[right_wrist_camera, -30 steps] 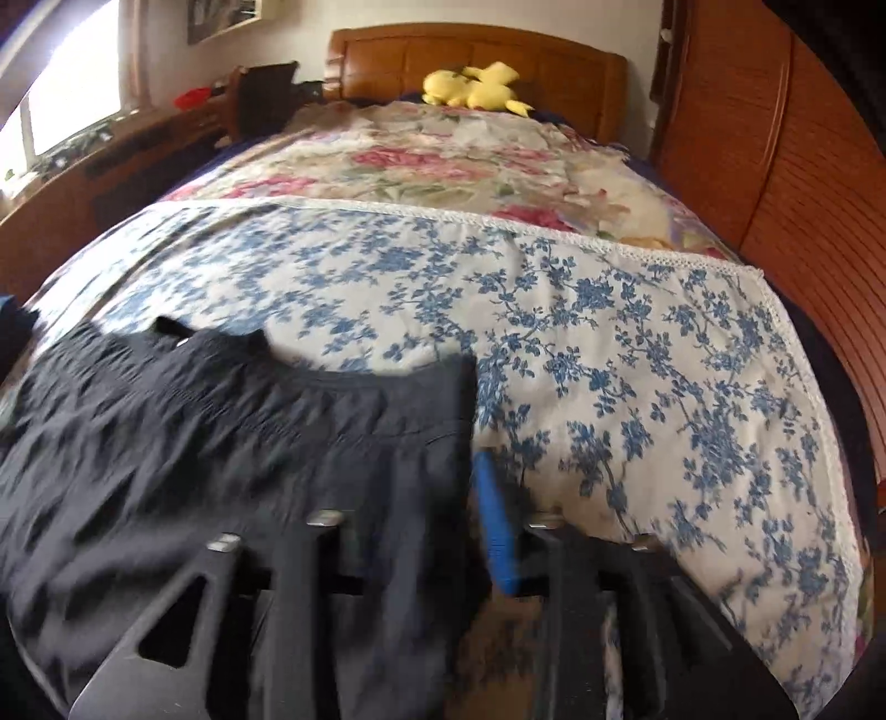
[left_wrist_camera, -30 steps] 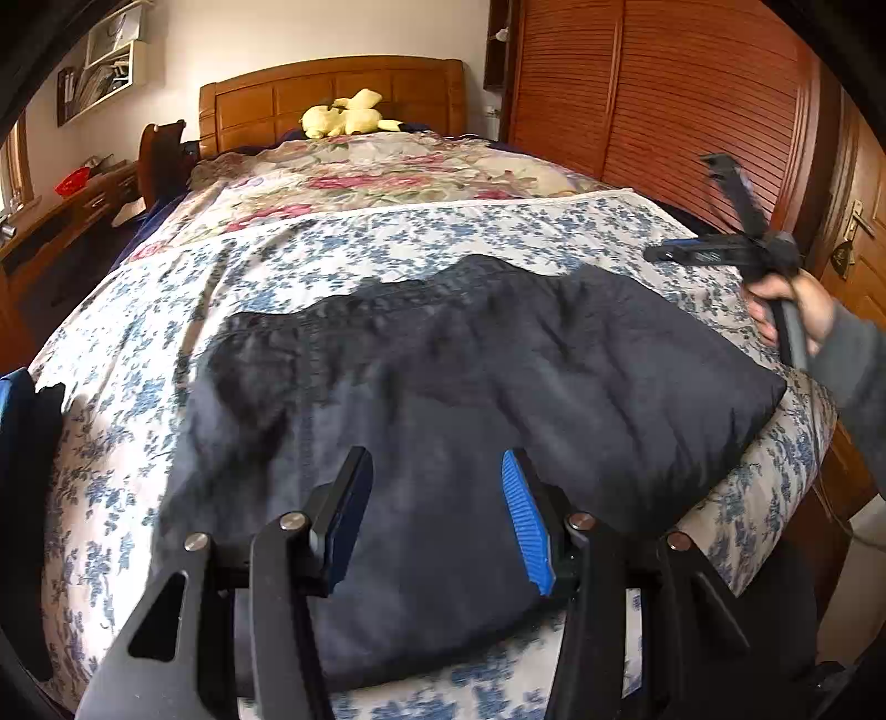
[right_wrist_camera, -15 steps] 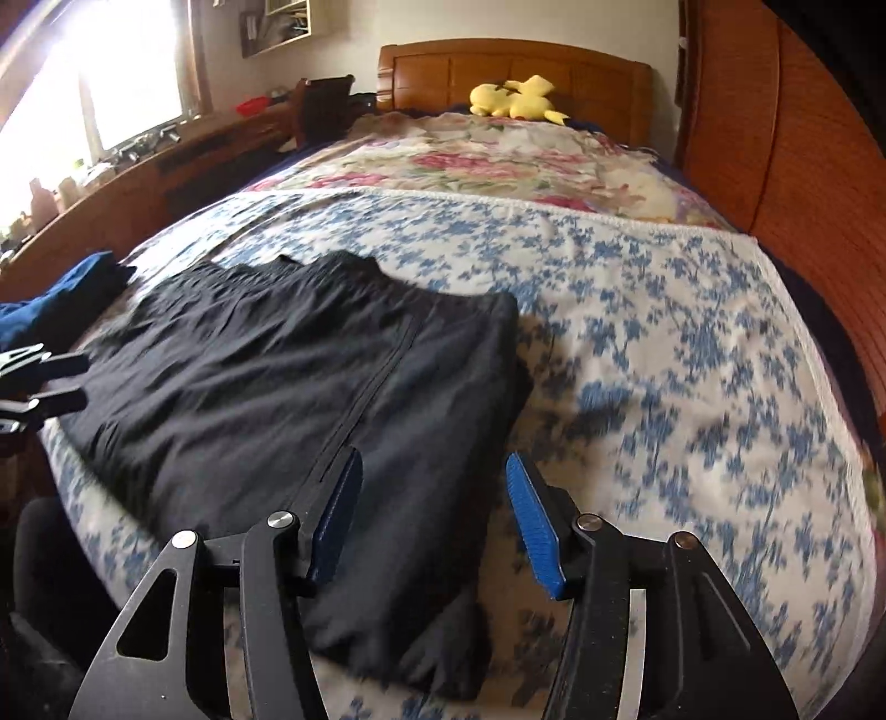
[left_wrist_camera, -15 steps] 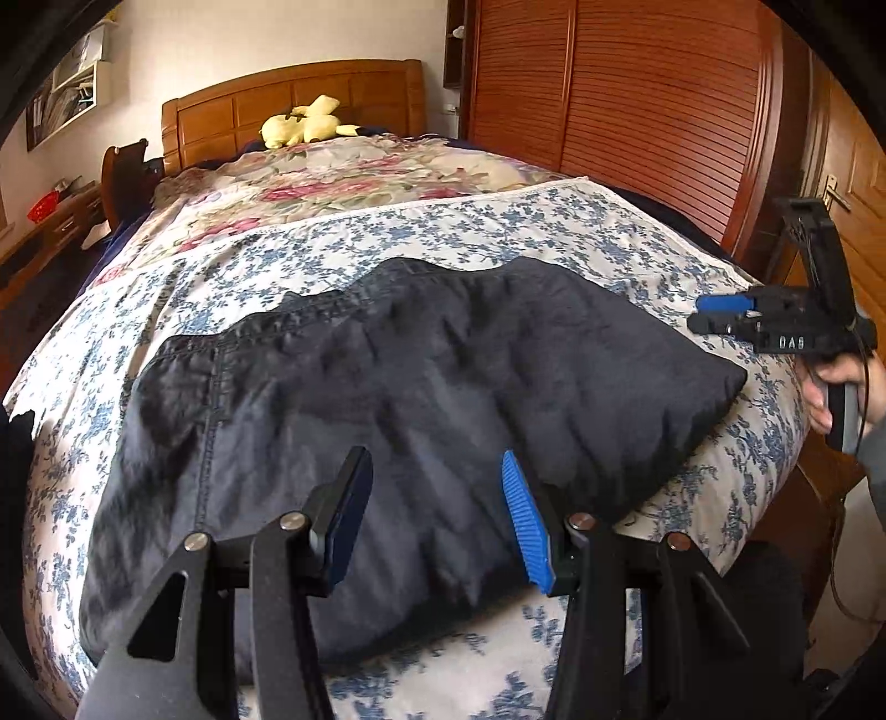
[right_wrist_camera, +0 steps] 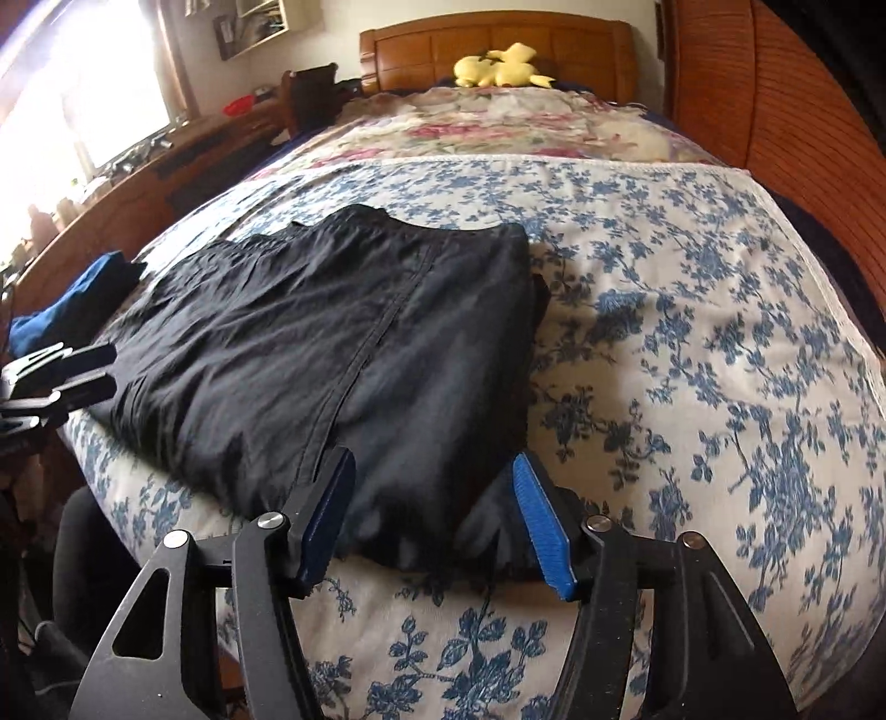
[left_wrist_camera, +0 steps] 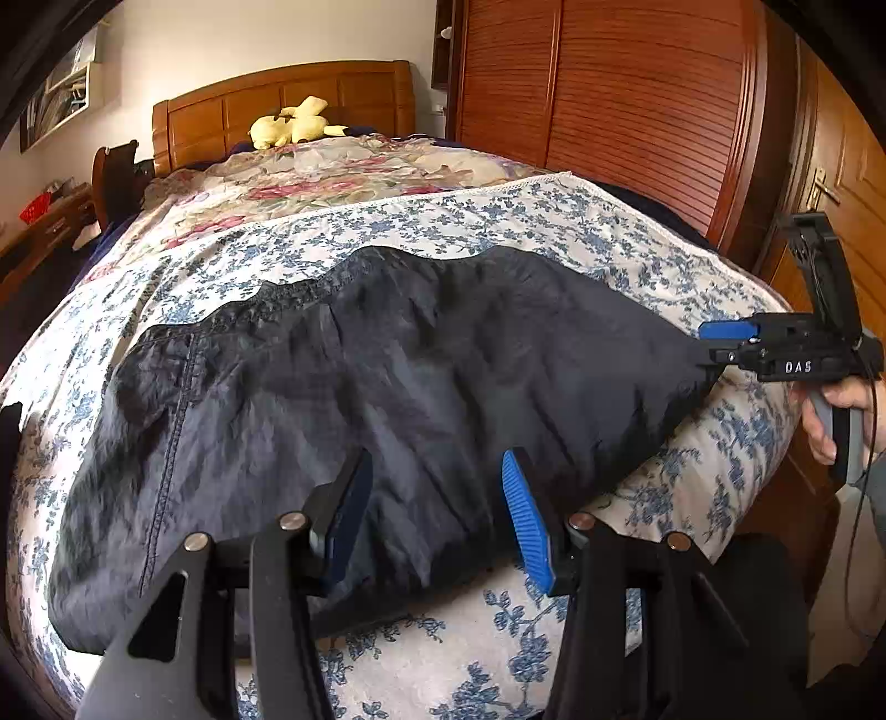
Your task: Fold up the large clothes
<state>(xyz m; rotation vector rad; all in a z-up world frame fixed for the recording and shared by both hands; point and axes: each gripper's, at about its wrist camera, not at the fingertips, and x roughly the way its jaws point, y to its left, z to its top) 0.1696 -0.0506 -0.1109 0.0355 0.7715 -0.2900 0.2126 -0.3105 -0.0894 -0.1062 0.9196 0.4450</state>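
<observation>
Left wrist view: my left tongs (left_wrist_camera: pixel 434 515) stand partly apart, holding nothing, above the near edge of the folded dark garment (left_wrist_camera: pixel 387 376). My right tongs (right_wrist_camera: pixel 434 520) are opening, pads clear of the garment's near right corner between them. The garment lies flat on the floral bedspread (right_wrist_camera: pixel 692 332), near the bed's near edge; a yellow plush toy (right_wrist_camera: pixel 501 66) sits far off by the headboard.

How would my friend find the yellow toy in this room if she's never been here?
Start at the big bed with the blue-flowered sheet and follow it to the far end, up to the wooden headboard. Right in front of that headboard lies the yellow plush toy. It is the only bright yellow thing there, unlike the dark folded garment near the bed's foot.
</observation>
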